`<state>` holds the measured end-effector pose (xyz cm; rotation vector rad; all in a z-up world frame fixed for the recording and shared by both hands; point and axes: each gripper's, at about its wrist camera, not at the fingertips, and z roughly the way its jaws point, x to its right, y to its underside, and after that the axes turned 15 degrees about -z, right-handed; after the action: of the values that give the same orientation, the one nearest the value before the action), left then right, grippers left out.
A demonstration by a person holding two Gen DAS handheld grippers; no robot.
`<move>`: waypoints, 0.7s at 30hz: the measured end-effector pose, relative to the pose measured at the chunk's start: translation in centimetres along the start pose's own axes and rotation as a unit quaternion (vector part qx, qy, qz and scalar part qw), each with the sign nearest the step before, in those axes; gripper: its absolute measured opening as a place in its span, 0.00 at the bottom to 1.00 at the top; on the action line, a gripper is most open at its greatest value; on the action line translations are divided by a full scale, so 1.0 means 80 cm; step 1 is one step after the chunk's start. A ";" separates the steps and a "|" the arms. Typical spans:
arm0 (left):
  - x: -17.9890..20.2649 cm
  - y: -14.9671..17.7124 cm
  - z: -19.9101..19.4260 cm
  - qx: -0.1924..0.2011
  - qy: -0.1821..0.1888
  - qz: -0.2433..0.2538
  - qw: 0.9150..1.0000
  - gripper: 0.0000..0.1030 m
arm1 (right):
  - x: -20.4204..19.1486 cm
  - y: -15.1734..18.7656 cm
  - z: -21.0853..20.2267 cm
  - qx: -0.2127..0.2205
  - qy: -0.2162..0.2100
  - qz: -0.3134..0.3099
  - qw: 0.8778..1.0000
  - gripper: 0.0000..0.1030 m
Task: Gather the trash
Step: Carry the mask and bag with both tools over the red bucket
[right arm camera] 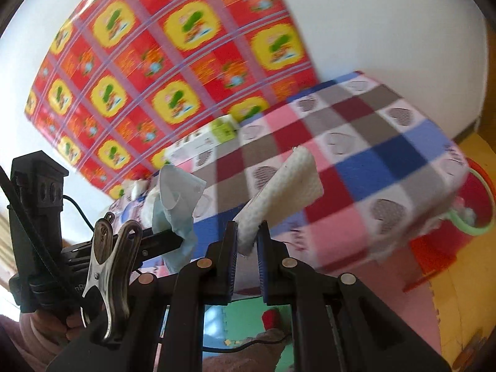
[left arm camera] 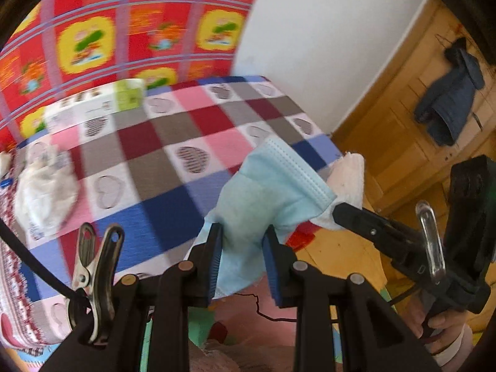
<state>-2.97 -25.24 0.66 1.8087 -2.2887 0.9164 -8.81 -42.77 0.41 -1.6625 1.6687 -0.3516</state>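
Observation:
My left gripper (left arm camera: 243,234) is shut on a light blue face mask (left arm camera: 263,192) that hangs over the checked tablecloth's front corner. My right gripper (right arm camera: 248,232) is shut on a folded white paper towel (right arm camera: 285,192) that sticks up from its blue pads. In the left wrist view the right gripper (left arm camera: 336,210) comes in from the right with the paper towel (left arm camera: 350,176) at its tip. In the right wrist view the left gripper (right arm camera: 183,235) shows at the left with the mask (right arm camera: 176,204) in it. A crumpled white tissue (left arm camera: 43,192) lies on the table at the left.
A table with a checked heart-pattern cloth (left arm camera: 192,130) stands against a red and yellow patterned sheet (left arm camera: 124,24). A white and green box (left arm camera: 102,102) lies at the table's back. A red bin with a green rim (right arm camera: 471,214) stands beside the table. Wooden cupboard doors (left arm camera: 403,117) carry a hanging dark garment (left arm camera: 449,93).

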 end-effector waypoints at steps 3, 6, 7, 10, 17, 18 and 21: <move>0.032 0.000 0.014 -0.010 0.010 0.018 1.000 0.26 | 0.026 0.009 -0.021 0.005 0.019 0.013 1.000 0.13; 0.059 -0.001 0.028 -0.019 0.019 0.037 0.999 0.26 | 0.049 0.017 -0.041 0.011 0.037 0.027 0.999 0.13; 0.069 -0.001 0.033 -0.022 0.022 0.043 0.999 0.26 | 0.056 0.019 -0.046 0.013 0.042 0.031 0.999 0.13; 0.094 -0.004 0.048 -0.032 0.029 0.056 0.997 0.26 | 0.079 0.025 -0.063 0.021 0.063 0.049 0.997 0.13; 0.151 -0.013 0.093 -0.053 0.040 0.083 0.994 0.26 | 0.135 0.037 -0.091 0.024 0.104 0.085 0.991 0.13; 0.160 -0.016 0.101 -0.055 0.041 0.087 0.994 0.26 | 0.144 0.039 -0.095 0.024 0.111 0.089 0.990 0.13; 0.184 -0.022 0.121 -0.061 0.048 0.100 0.992 0.26 | 0.169 0.040 -0.104 0.025 0.126 0.096 0.987 0.13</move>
<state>-2.96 -42.92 -0.43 1.4757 -2.4401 0.8476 -15.10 -57.68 -0.11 -1.4526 1.9718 -0.5223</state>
